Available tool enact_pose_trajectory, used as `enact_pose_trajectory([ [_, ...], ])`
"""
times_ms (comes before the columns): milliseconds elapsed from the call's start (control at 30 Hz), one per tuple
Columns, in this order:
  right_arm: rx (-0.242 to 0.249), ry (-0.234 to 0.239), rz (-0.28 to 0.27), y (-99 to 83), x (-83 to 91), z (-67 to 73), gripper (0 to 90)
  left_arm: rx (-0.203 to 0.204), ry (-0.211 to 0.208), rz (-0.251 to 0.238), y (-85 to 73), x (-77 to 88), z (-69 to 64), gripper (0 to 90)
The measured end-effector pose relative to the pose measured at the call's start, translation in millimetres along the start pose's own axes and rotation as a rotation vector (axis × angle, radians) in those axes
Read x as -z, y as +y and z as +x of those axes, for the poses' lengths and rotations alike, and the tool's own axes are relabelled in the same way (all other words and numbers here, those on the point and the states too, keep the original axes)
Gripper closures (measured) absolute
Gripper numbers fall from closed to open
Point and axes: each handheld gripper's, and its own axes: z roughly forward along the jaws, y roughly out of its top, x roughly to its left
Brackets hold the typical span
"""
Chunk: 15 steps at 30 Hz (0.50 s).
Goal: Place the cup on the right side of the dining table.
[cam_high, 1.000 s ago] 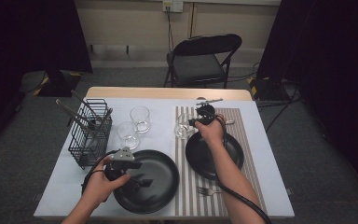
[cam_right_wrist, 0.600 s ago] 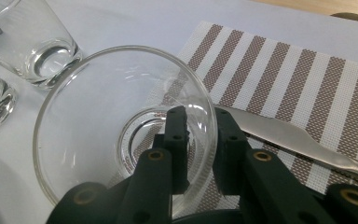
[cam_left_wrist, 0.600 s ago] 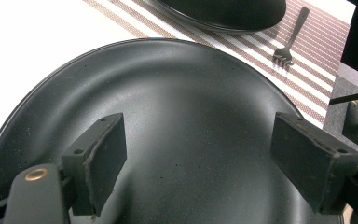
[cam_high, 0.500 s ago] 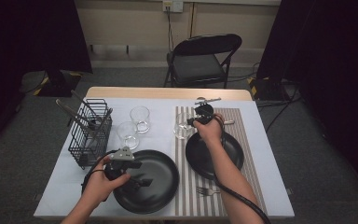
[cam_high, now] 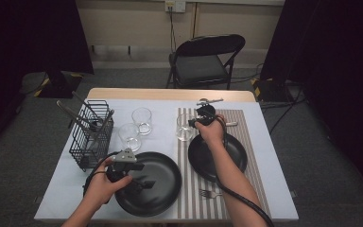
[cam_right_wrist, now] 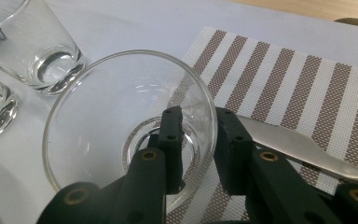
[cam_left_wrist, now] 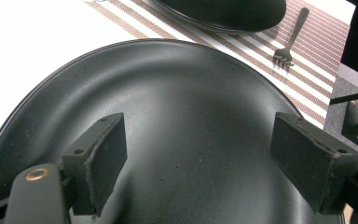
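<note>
Glass (cam_right_wrist: 121,121): stands upright at the left edge of the striped placemat (cam_high: 246,142), its wall between the right gripper's jaws, one jaw inside the rim and one outside.
Room: dark curtains at both sides, a grey floor, a folding chair (cam_high: 207,59) beyond the far edge of the table.
Table (cam_high: 66,175): covered with a white cloth, a bare wooden strip along the far edge.
Wire basket (cam_high: 92,135): at the left, with utensils standing in it.
Two more glasses (cam_high: 136,128): just right of the basket, empty.
Left gripper (cam_high: 139,182): hovers over the big black plate (cam_left_wrist: 177,116) near the front, jaws spread wide with nothing between them.
Right gripper (cam_right_wrist: 198,149): jaws have just been easing apart around the glass wall; a small gap shows at the pads, so the grip is released.
Smaller black plate (cam_high: 231,151): on the placemat under the right forearm.
Fork (cam_left_wrist: 289,35): on the placemat near the front edge.
Knife (cam_right_wrist: 307,149): on the placemat just right of the glass.
Since a second ago: hands, plates and glasses sit where they were.
</note>
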Motion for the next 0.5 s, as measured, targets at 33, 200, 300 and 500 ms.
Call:
enact_pose_trajectory([
  [33,0.001,-0.001,-0.001,0.1,-0.1,0.3,73.3,-0.002,0.001,0.000,0.1,0.2,0.2,18.5],
  [200,0.000,0.000,-0.003,0.5,-0.3,0.7,71.9,-0.002,-0.001,-0.006,0.9,0.9,0.1,18.5],
  [300,0.000,-0.004,-0.002,1.2,-0.4,1.2,71.2,0.000,-0.001,-0.007,0.7,1.3,0.5,18.5],
  [500,0.003,-0.005,-0.005,1.6,-0.6,2.3,69.3,0.000,-0.002,-0.008,0.5,1.0,-0.1,18.5],
])
